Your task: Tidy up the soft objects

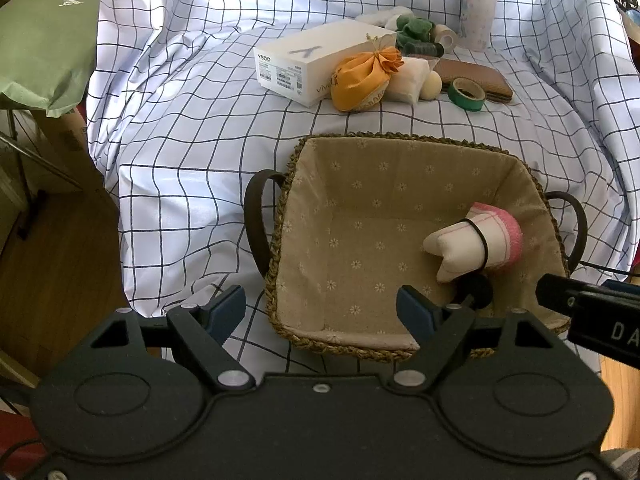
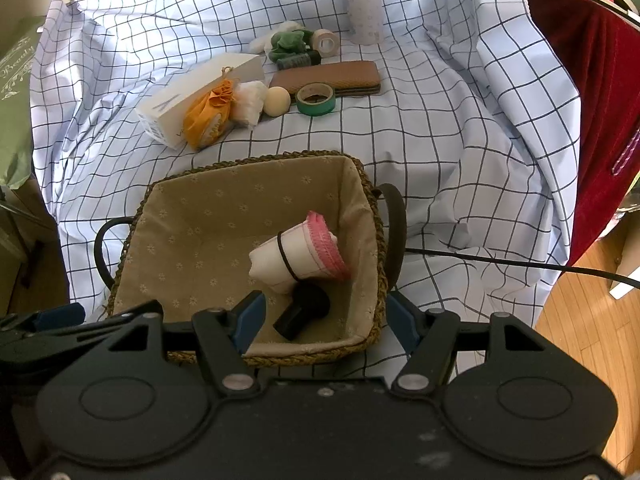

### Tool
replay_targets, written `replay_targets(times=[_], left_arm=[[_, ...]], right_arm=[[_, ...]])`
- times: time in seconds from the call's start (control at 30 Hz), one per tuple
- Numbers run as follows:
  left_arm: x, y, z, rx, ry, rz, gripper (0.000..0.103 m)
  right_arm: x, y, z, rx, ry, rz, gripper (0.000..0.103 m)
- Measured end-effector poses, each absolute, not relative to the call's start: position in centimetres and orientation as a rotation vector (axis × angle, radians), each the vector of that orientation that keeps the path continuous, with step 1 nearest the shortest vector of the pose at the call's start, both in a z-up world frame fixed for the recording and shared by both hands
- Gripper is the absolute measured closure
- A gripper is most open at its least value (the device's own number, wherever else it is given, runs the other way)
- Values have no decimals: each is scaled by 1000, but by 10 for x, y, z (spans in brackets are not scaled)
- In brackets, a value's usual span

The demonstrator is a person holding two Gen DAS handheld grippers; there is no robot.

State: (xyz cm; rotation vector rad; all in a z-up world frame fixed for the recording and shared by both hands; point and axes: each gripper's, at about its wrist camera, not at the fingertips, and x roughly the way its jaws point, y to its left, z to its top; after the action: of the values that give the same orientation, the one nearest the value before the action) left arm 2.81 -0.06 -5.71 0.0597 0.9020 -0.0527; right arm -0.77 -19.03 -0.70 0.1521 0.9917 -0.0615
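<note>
The woven basket [image 1: 400, 350] with the daisy-print fabric lining sits on the blue-checked white cloth [image 1: 180, 160], a dark loop handle at either end, and everything else is placed here in relation to it. Inside the basket, against its right-hand wall in the left wrist view, lies a cream and pink tooth-shaped plush [image 1: 476, 242] with a thin black band around its middle; a black round-headed piece [image 2: 304, 310] lies touching its lower end on the basket floor. The left gripper [image 1: 322, 310] hangs over the basket's near left corner with its jaws spread apart and nothing between them, one blue pad outside the rim and the other above the lining. The right gripper [image 2: 324, 318] hangs over the basket's near right corner, jaws likewise apart and grasping nothing; the black piece shows between its pads but neither pad touches it. Beyond the basket's far rim, well apart from it, a cluster rests on the cloth: a white phone box [image 1: 316, 60], an orange drawstring pouch [image 1: 362, 80] leaning on the box, a white soft packet [image 1: 408, 80], a beige ball [image 1: 431, 85], a green tape roll [image 1: 466, 94], a brown wallet [image 1: 476, 76], a green plush [image 1: 414, 30] and a lilac bottle [image 1: 478, 4] standing upright farthest back.
</note>
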Motion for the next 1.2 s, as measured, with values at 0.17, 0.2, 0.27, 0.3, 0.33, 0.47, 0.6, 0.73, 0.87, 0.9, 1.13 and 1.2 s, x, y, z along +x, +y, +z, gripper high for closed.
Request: replay_targets(times=[0.17, 0.2, 0.27, 0.3, 0.33, 0.47, 0.6, 0.73, 0.87, 0.9, 1.13, 1.2], left_arm=[[28, -1, -57, 60, 904, -55, 24], [28, -1, -57, 58, 906, -58, 24], [28, -1, -57, 59, 909, -63, 24], [28, -1, -57, 61, 910, -64, 24], [28, -1, -57, 61, 910, -65, 24], [28, -1, -57, 64, 913, -71, 24], [28, -1, -56, 69, 913, -76, 24], [29, -2, -56, 69, 916, -80, 24], [30, -4, -57, 73, 919, -89, 24], [30, -4, -57, 74, 920, -91, 24], [35, -9, -55, 83, 914, -106, 24], [37, -10, -52, 80, 906, -110, 24]], right_arm=[[-8, -190, -8, 158, 996, -66, 37], [-8, -190, -8, 159, 996, -67, 37], [-8, -190, -8, 159, 996, -67, 37], [-8, -190, -8, 159, 996, -67, 37], [-8, -190, -8, 158, 997, -67, 37], [-8, -190, -9, 163, 999, -68, 37], [-8, -190, -11, 166, 1004, -68, 37], [-8, -190, -11, 166, 1007, -69, 36], [-7, -190, -12, 159, 1004, -67, 36], [-6, -191, -12, 156, 1003, -67, 35], [1, -194, -14, 153, 999, -77, 34], [4, -196, -14, 155, 999, -84, 33]])
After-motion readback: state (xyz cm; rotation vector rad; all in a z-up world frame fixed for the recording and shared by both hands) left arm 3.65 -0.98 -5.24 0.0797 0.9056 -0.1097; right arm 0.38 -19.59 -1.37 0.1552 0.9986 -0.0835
